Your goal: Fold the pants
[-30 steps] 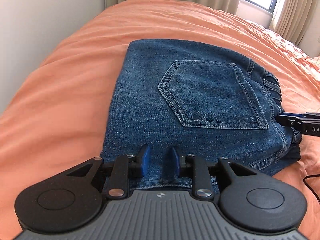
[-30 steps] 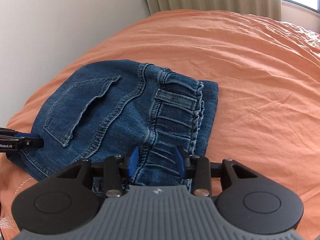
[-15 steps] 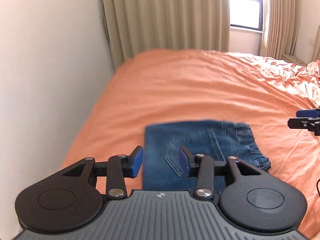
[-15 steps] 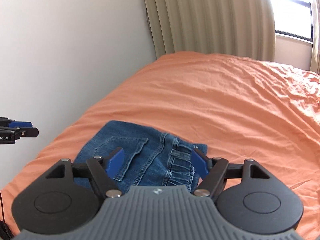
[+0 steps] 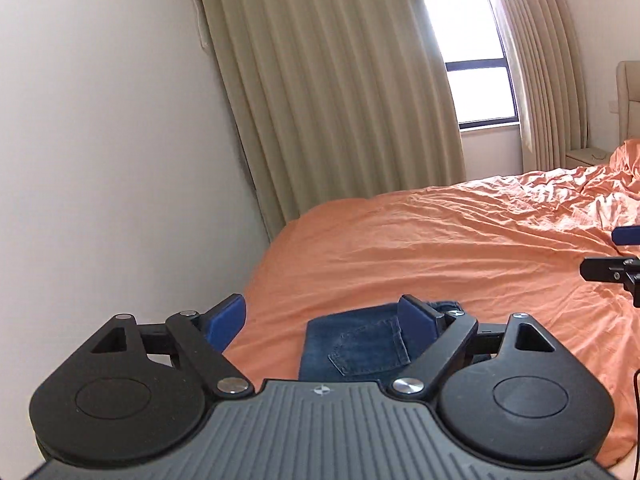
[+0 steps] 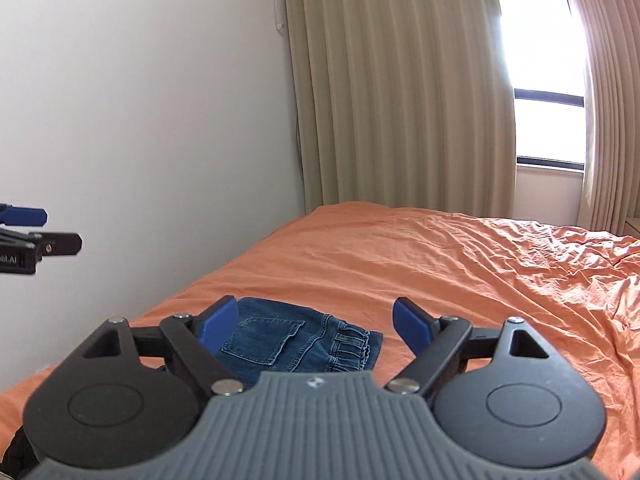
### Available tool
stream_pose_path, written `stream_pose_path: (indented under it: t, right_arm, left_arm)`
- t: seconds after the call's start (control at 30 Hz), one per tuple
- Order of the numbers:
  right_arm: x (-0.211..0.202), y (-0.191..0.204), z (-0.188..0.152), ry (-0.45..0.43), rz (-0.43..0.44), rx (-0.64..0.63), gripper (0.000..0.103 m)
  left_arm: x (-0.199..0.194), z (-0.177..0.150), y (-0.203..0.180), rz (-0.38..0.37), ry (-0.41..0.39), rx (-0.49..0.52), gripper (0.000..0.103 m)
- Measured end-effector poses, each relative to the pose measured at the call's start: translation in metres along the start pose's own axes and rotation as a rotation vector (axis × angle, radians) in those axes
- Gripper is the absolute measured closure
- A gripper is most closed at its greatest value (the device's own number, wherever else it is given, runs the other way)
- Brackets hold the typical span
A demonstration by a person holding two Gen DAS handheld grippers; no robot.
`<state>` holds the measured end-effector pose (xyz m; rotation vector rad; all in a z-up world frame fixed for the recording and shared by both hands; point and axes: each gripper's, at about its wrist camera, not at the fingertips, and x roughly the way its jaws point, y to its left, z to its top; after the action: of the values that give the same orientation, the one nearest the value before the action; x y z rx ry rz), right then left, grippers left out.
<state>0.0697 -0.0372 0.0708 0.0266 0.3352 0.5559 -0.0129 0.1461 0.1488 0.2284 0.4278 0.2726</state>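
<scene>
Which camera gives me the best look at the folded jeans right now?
The right wrist view: the jeans show their back pocket and gathered waistband on the bed. In the left wrist view the jeans are partly hidden behind a finger of the left gripper.

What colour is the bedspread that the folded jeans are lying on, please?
Orange. The bedspread shows best in the right wrist view, with the jeans on it.

The folded pants (image 6: 296, 340) are dark blue denim with lighter stitching round the back pocket. The bedspread (image 6: 440, 272) is plain orange, the curtains (image 6: 392, 88) beige with vertical pleats, the wall (image 6: 140, 120) white. Both grippers are black and grey with blue finger pads (image 5: 226, 322).
</scene>
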Motion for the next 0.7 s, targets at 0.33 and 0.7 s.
stream_pose_path:
  t: [0.33,0.7]
  right_arm:
    - [-0.043,0.02,-0.073,-0.04,-0.06,-0.011,0.022]
    - [0.02,0.017,-0.12,0.101,-0.085,0.007,0.022]
  left_arm:
    - [0.0,-0.065,-0.058,0.006,0.048,-0.134,0.003]
    - [0.05,-0.109,-0.076,0.049,0.194,-0.166,0.003]
